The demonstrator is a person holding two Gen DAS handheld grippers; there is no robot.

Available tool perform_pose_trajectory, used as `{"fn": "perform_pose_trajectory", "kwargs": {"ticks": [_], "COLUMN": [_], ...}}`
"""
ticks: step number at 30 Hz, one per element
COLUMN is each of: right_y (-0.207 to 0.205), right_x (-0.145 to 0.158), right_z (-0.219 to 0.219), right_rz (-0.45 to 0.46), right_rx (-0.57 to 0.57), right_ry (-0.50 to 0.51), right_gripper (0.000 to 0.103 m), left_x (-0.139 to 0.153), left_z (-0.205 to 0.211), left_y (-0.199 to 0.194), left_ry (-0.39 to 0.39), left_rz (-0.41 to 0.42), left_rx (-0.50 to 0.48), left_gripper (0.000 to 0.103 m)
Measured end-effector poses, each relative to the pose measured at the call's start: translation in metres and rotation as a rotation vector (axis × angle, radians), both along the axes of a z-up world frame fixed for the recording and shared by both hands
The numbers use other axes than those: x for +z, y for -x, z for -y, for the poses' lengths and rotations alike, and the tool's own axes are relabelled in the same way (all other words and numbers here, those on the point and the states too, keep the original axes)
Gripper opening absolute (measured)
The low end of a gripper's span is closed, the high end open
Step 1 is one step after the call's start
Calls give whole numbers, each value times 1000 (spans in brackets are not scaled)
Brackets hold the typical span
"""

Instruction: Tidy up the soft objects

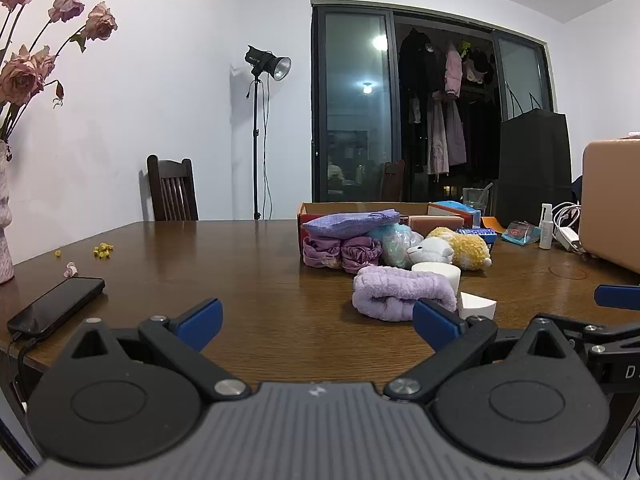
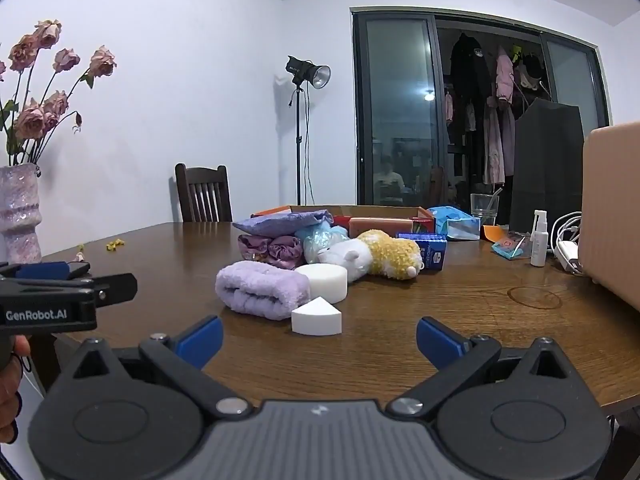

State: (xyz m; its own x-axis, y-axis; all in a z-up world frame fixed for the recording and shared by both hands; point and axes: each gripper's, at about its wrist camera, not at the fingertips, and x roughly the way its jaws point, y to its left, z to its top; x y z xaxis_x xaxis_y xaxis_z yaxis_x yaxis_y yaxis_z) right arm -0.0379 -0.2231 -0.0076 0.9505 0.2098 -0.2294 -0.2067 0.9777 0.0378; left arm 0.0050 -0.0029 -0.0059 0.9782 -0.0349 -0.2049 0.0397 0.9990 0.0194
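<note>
Fingers, left gripper: blue pads spread wide, nothing between them, low over the near edge of the bench.
Fingers, right gripper: also spread wide and empty, over the bench edge beside the left gripper.
Landmark, rolled lilac towel: lies on the bench just ahead of both grippers, touched by neither.
White wedge sponge: just in front of the towel, at its right end, nearest the right fingers.
White round sponge: upright, right against the towel's right side.
Sheep plush: lying on its side behind the round sponge, right of the towel.
Purple scrunchies: directly behind the towel, under a flat lilac pouch.
Cardboard box: behind the whole pile, farther from the towel.
Phone: well left of the towel, near the bench edge.
</note>
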Motion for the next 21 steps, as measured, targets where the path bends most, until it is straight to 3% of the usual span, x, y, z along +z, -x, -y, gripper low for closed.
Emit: {"fn": "perform_pose_trajectory", "kwargs": {"ticks": [21], "right_y": [-1], "right_x": [-1], "right_z": [1], "right_rz": [-1], "right_rx": [1], "right_ry": [1], "right_gripper": [103], "left_x": [0], "left_z": [-1], "left_y": [1], "left_ry": [3], "left_rz": [2], "left_rx": [5], "left_gripper": [103]}}
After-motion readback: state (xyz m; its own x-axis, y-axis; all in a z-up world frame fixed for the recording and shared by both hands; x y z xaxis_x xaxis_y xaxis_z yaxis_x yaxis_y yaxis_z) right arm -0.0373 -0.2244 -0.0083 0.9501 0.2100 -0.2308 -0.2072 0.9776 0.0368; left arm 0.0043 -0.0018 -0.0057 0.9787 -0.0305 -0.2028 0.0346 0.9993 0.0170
